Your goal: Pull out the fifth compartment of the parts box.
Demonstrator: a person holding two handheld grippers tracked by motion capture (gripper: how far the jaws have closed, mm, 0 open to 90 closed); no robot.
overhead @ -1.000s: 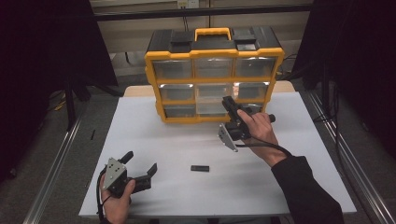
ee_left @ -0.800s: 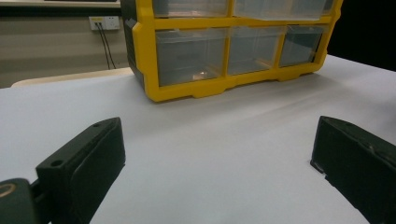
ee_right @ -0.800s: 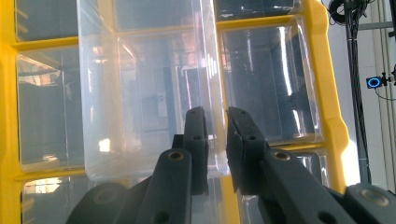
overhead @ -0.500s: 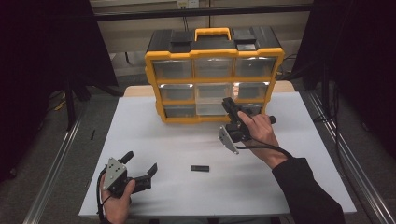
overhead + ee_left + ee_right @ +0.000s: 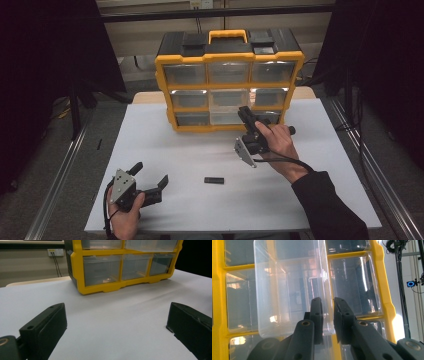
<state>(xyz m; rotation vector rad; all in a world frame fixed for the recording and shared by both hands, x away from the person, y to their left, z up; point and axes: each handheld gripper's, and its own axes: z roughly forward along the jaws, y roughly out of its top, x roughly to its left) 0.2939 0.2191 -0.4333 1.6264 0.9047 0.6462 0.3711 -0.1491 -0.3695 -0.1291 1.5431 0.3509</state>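
Observation:
A yellow organizer (image 5: 162, 90) with clear drawers stands at the back of the white table. One clear drawer (image 5: 225, 116) in its middle column, low down, sticks partway out. My right gripper (image 5: 245, 114) is shut on that drawer's wall. In the right gripper view the thin clear drawer wall (image 5: 287, 290) sits pinched between the two black jaws of my right gripper (image 5: 327, 302). My left gripper (image 5: 150, 173) rests at the front left of the table, open, with nothing between its jaws. In the left gripper view, bare table lies between the spread jaws of the left gripper (image 5: 117, 322), and the organizer (image 5: 77, 272) is beyond.
A small flat black part (image 5: 213, 180) lies on the table (image 5: 310, 200) between the two hands. Metal rails run along the table's left and right sides. A person's dark sleeve (image 5: 325, 205) comes in from the front right.

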